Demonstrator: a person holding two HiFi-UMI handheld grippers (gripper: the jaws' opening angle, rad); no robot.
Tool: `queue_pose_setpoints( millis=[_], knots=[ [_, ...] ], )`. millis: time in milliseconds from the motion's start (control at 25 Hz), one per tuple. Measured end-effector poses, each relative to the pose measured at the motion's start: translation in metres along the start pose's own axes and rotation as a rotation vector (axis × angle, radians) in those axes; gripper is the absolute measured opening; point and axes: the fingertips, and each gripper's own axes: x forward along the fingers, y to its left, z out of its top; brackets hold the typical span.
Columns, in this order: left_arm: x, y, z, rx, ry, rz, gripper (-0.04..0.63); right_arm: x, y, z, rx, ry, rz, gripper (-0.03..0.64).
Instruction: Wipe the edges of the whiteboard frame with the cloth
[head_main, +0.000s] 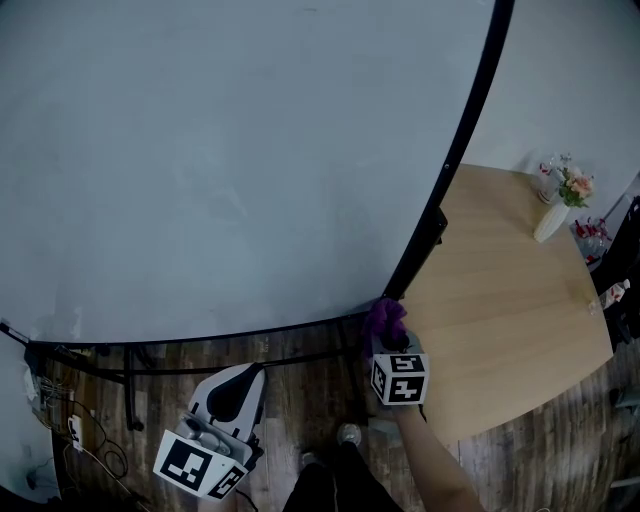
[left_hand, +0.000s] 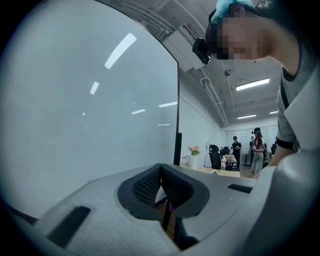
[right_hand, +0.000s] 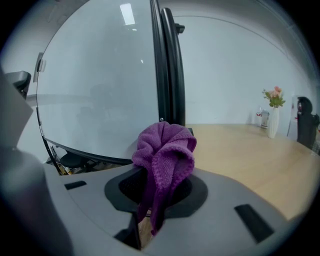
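The whiteboard (head_main: 220, 150) fills most of the head view, with a black frame (head_main: 470, 110) down its right side and along its bottom. My right gripper (head_main: 388, 338) is at the board's lower right corner, shut on a purple cloth (head_main: 385, 317) that touches the frame there. In the right gripper view the cloth (right_hand: 166, 152) bunches out of the closed jaws of the right gripper (right_hand: 157, 186), just in front of the frame's upright (right_hand: 161, 65). My left gripper (head_main: 243, 378) hangs lower and to the left, off the board, shut and empty (left_hand: 161, 173).
A light wooden table (head_main: 500, 290) stands right of the board, with a white vase of flowers (head_main: 553, 215) at its far end. The board's stand legs (head_main: 130, 390) and loose cables (head_main: 60, 410) lie lower left. People (left_hand: 257, 147) stand far off.
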Motion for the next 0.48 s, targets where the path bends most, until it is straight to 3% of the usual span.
queue_pose_setpoints(
  millis=[480],
  knots=[
    [-0.017,-0.006,0.018,0.029,-0.032,-0.008,0.017,-0.064,0.028,0.039,-0.062,-0.112,0.055,0.080]
  ],
)
